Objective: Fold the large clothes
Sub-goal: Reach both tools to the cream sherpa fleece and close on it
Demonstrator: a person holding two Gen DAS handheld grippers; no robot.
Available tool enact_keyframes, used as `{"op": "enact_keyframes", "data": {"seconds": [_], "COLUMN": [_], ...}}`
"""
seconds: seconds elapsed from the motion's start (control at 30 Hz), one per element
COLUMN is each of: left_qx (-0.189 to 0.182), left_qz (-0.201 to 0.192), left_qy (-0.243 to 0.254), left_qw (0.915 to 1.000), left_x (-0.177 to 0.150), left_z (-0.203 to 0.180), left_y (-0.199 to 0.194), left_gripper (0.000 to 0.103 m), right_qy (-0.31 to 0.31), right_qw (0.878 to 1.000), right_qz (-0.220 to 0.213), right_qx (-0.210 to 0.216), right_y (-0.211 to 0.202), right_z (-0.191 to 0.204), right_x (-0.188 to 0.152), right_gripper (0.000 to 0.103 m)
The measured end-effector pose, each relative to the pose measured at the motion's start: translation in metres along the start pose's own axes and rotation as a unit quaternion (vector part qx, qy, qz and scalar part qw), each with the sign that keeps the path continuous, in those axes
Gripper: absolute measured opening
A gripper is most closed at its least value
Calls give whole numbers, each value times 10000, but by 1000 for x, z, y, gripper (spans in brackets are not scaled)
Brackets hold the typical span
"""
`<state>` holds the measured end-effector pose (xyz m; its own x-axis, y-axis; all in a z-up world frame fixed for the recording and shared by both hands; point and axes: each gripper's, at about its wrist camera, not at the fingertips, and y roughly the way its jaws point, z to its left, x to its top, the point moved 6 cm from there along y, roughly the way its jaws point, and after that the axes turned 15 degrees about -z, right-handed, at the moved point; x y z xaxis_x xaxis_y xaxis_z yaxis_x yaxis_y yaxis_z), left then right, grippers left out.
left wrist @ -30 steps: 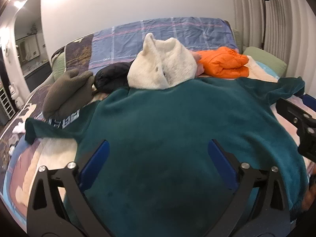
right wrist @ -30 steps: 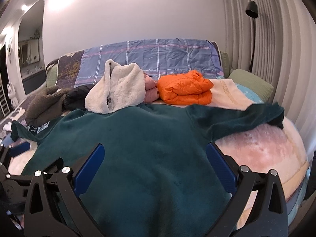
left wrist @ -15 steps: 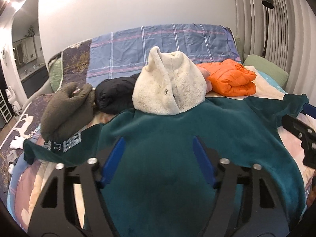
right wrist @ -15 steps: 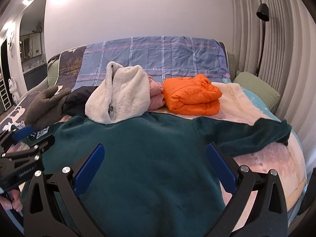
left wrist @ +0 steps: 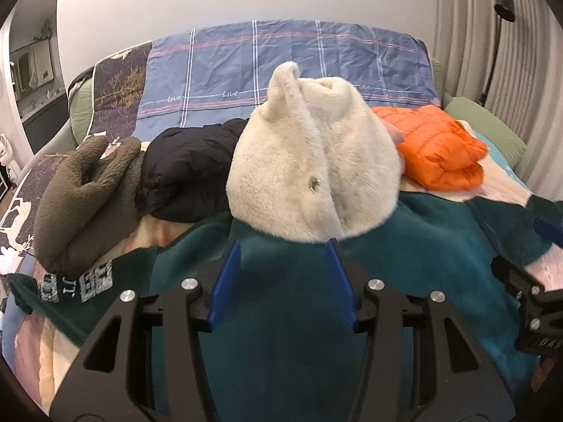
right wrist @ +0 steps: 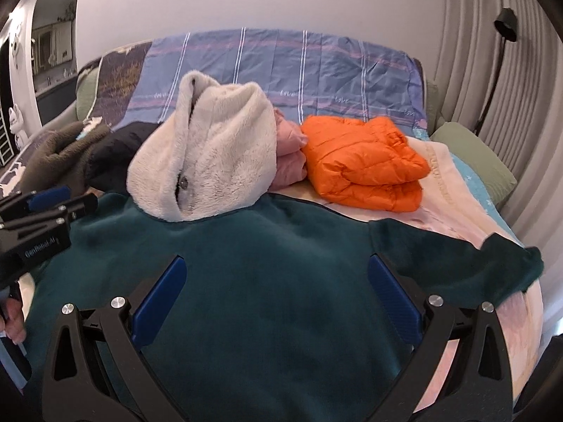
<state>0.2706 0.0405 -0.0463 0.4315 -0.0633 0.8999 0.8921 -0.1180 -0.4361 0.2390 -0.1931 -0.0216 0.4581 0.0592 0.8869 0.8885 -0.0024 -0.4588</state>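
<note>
We see the dark teal fleece sweatshirt (right wrist: pixel 267 281) spread flat across the bed (right wrist: pixel 454 211), its body filling the near half of the mattress. One sleeve (right wrist: pixel 492 263) runs out toward the bed's right edge, cuff just short of the drop; the other sleeve (left wrist: pixel 81 281), with white printed lettering, lies toward the left edge. The sweatshirt's far edge touches, and partly slips under, the cream fluffy fleece jacket (left wrist: pixel 316 165) heaped upright behind it. In the same row stand the folded orange quilted puffer jacket (right wrist: pixel 366 165), a pink folded garment (right wrist: pixel 288 154) between those two, a black padded jacket (left wrist: pixel 190 179) and an olive-brown fleece garment (left wrist: pixel 84 204). Open room is limited to the teal fabric itself and the pale blanket strip at the right; the back is closed off by the garment row and the blue checked bedcover (left wrist: pixel 281 59).

The left gripper (left wrist: pixel 283 263) hangs over the sweatshirt's upper middle. Its blue fingers (left wrist: pixel 225 281) are half spread with nothing pinched between them, only teal fabric seen below. The right gripper (right wrist: pixel 281 285) has its fingers (right wrist: pixel 162 292) spread wide over the sweatshirt body, gripping nothing.

Against the earlier frames, the left fingers have just been closing, from wide apart to about half. Both views have advanced toward the garment row; the cream jacket now looms larger.
</note>
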Motion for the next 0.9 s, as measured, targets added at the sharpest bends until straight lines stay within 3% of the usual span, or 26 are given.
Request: {"op": "enact_keyframes", "data": {"seconds": [0.17,0.23,0.3,0.33,0.37,0.43,0.53,0.63,0.67,0.7,0.73,0.77,0.9], "left_qx": [202,198,253,295,302,305,235,452,699,932,987,1008,1147], "left_qz": [-6,-11,-7,-15,-22,-51,-188,-211,-189,-92,-5,70,233], "left_qy": [-8,22,-5,-60,-94,-269,-477,-153,26,160,156,86,-415], "left_qw": [9998,9998,9997,9995,9995,9992,9984,9986,9974,9955,9950,9948,9923], "left_x": [16,30,43,51,58,78,106,121,123,123,122,119,106], "left_z": [10,12,14,15,16,18,16,13,15,22,28,36,79], "left_y": [41,65,88,102,111,140,170,197,204,213,218,221,223], "left_gripper": [63,65,65,64,64,63,62,59,44,38,23,15,14], "right_qy": [-188,-237,-251,-188,-131,-121,-304,-196,-189,-253,-306,-355,-560], "right_qw": [9997,9996,9995,9993,9989,9978,9949,9956,9952,9947,9945,9943,9941], "right_qz": [151,44,-104,-188,-226,-282,-270,-106,-67,-56,-99,-169,-331], "right_qx": [52,118,151,265,396,592,918,909,957,993,999,991,865], "right_y": [45,65,84,103,118,144,174,195,198,200,199,199,205], "right_z": [11,12,12,12,12,15,30,39,43,49,54,57,72], "right_x": [4,15,32,47,59,80,104,114,115,115,115,117,126], "right_gripper": [101,94,75,53,38,29,29,29,29,31,40,50,54]}}
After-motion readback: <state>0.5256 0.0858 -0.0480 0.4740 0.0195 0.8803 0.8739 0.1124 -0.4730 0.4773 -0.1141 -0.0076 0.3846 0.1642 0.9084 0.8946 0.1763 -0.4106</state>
